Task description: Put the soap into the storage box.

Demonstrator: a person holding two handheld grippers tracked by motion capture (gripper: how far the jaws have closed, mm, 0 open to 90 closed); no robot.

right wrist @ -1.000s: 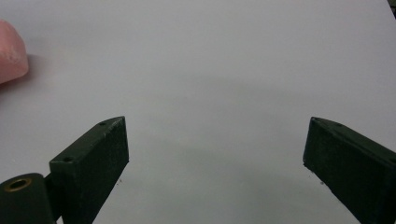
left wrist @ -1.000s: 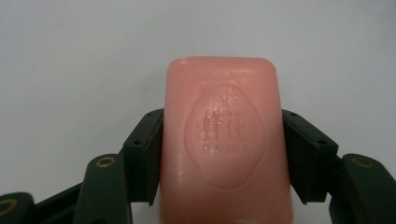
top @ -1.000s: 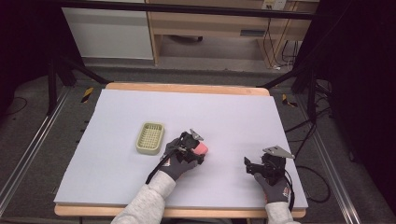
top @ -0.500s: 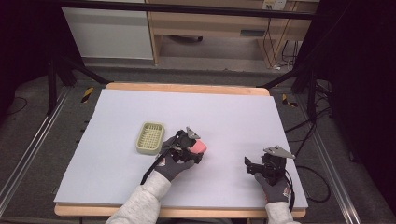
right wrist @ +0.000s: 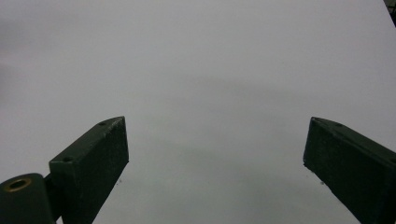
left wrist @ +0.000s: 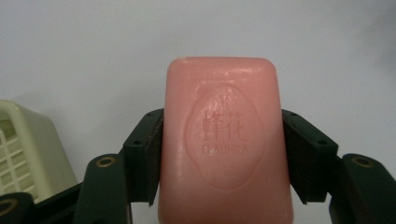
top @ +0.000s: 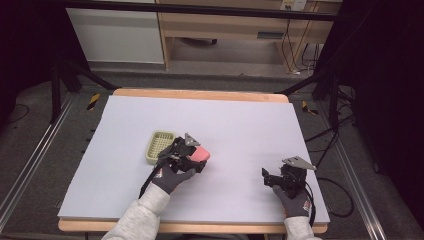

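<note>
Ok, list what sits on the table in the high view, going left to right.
Cream soap dish → left gripper clamped on the pink soap bar → bare stretch of table → right gripper, jaws apart with nothing between them.

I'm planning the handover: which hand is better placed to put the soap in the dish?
Left. The left gripper already clamps the pink soap beside the soap dish; the right gripper is open, farther off.
</note>
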